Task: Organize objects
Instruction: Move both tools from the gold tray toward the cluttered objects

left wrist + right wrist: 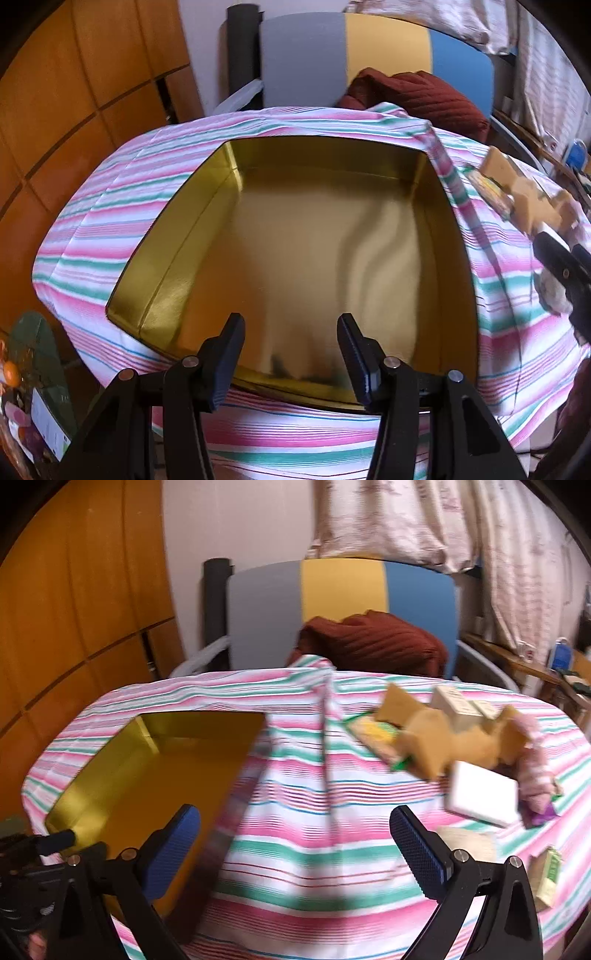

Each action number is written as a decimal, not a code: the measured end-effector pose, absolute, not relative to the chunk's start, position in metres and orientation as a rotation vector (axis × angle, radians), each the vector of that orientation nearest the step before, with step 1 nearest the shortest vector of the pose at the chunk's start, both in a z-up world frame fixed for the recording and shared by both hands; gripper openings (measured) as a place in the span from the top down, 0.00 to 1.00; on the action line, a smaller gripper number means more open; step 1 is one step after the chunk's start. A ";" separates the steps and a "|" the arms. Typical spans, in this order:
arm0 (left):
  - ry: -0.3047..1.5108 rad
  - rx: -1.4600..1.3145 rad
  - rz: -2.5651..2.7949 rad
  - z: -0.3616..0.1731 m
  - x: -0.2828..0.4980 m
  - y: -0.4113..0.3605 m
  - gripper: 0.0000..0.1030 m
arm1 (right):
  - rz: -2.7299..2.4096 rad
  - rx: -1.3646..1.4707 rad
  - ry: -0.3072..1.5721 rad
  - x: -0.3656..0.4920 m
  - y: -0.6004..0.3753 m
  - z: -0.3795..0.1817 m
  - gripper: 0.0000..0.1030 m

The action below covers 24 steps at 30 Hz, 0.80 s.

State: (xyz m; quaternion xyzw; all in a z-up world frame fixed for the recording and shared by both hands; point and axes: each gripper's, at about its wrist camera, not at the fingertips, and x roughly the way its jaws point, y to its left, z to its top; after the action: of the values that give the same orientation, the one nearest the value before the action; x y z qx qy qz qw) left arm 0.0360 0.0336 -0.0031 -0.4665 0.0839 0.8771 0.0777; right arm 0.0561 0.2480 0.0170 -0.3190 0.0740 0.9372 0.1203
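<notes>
An open gold tin (295, 240) lies on the striped cloth, and nothing is inside it. My left gripper (291, 354) hovers over the tin's near rim, open, with nothing between its pads. My right gripper (295, 849) stands wide open above the cloth, to the right of the tin (147, 768). Farther right lies a blurred pile: tan cardboard pieces (428, 738), cream boxes (454, 701), a white box (484, 797), a pink knitted item (535, 768) and a green-and-cream carton (550, 878). In the left wrist view the cardboard pieces (528, 199) and a black right finger (561, 266) show at the right edge.
The pink, green and white striped cloth (314, 812) covers the table. Behind it stands a chair with a grey, yellow and blue back (343, 598), and a maroon cloth (369, 642) lies on it. A wooden cabinet (55, 110) rises at left. A box of small items (33, 387) sits low left.
</notes>
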 end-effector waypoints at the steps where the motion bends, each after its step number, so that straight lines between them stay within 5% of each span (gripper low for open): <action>1: 0.262 -1.383 2.620 -0.003 0.038 0.037 0.49 | 2.716 -0.926 0.214 0.060 0.254 0.016 0.00; 18: 0.451 -1.077 2.439 0.021 0.072 0.137 0.49 | 2.350 -0.808 0.319 0.162 0.400 0.008 0.01; 24: 0.397 -1.145 2.273 0.010 0.078 0.164 0.49 | 2.241 -0.827 0.414 0.193 0.443 -0.012 0.11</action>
State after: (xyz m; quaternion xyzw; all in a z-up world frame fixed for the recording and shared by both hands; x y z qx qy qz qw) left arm 0.0775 0.1642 0.0100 -0.4267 0.1480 0.8474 0.2793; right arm 0.1932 0.4427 -0.0119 -0.3193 0.1598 0.8657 0.3509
